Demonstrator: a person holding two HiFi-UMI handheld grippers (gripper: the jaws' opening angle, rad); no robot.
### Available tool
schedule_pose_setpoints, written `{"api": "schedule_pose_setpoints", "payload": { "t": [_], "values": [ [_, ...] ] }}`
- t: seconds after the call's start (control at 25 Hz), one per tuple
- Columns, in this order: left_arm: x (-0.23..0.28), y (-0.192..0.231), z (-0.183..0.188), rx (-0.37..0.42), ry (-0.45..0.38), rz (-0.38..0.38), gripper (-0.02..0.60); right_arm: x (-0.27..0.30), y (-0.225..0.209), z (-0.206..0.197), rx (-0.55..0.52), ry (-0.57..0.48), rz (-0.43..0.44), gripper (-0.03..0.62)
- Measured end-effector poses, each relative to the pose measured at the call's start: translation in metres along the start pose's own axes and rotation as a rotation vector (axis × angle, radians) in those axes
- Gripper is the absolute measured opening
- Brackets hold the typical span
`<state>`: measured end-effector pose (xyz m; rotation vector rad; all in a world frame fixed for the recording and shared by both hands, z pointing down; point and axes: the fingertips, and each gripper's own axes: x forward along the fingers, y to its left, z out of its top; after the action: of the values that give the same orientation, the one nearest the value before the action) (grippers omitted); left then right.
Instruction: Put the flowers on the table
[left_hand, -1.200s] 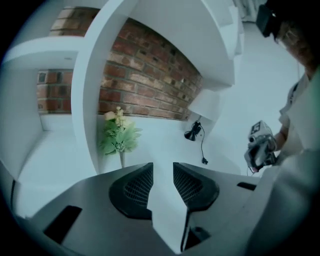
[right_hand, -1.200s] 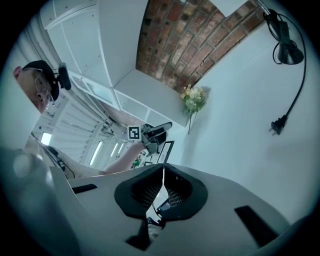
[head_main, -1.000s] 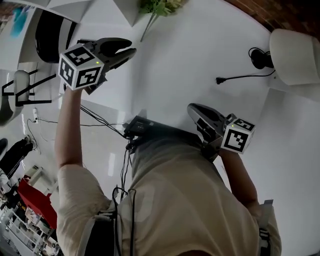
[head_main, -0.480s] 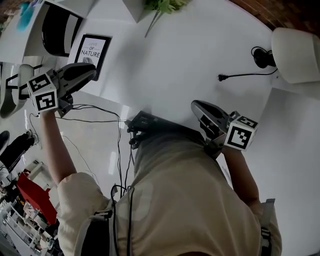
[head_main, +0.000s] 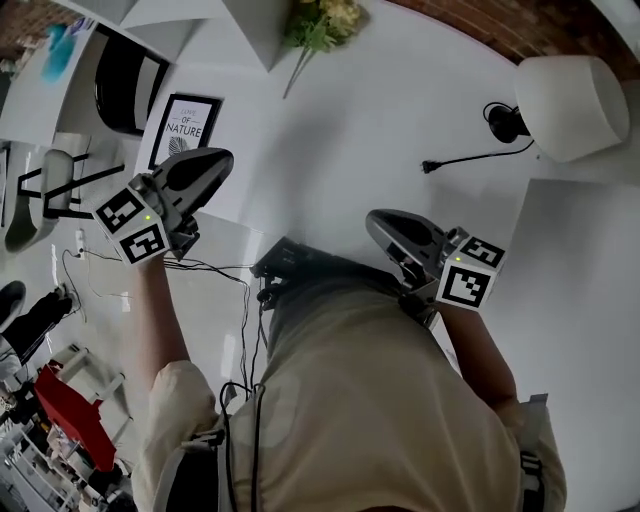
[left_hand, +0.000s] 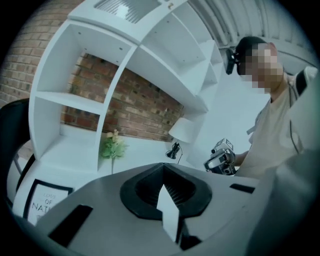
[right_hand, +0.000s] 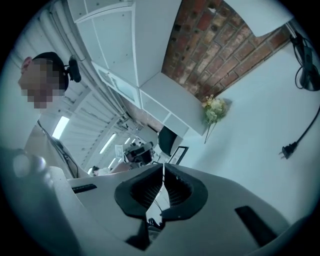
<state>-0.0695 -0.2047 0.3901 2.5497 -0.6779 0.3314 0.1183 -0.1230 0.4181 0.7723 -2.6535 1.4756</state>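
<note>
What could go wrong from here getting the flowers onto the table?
The left gripper, whose jaws have just been closing on nothing, and the right gripper are both shut: reaching the flowers that way may knock them instead of gripping. The loose power cord might snag the right gripper.

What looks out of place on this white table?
Two small things. The flowers lie loose at the far edge of the table, with no vase in sight. Beside the lamp, a black power cord trails across the top, its plug unconnected. Nothing looks spilled or broken.
</note>
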Motion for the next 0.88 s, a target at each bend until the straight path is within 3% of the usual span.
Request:
{"api": "schedule_pose_setpoints", "payload": {
  "t": [0.24,0.4,0.76,0.88],
  "values": [
    [0.023,-0.032,0.019,-0.013,-0.222,-0.010,0.009,-0.008,0.029,0.014,-0.025,-0.104,0.144,0.023],
    [0.033,-0.060,0.019,-0.014,-0.236,-0.052,0.009,-0.010,0.039,0.011,-0.030,-0.123,0.156,0.023],
    [0.027,-0.087,0.012,-0.007,-0.271,0.055,0.011,-0.003,0.053,-0.005,-0.025,-0.097,0.233,0.023],
    [0.028,-0.085,0.000,-0.054,-0.271,0.147,0.011,0.006,0.063,-0.013,-0.034,-0.072,0.272,0.023]
  ]
}}
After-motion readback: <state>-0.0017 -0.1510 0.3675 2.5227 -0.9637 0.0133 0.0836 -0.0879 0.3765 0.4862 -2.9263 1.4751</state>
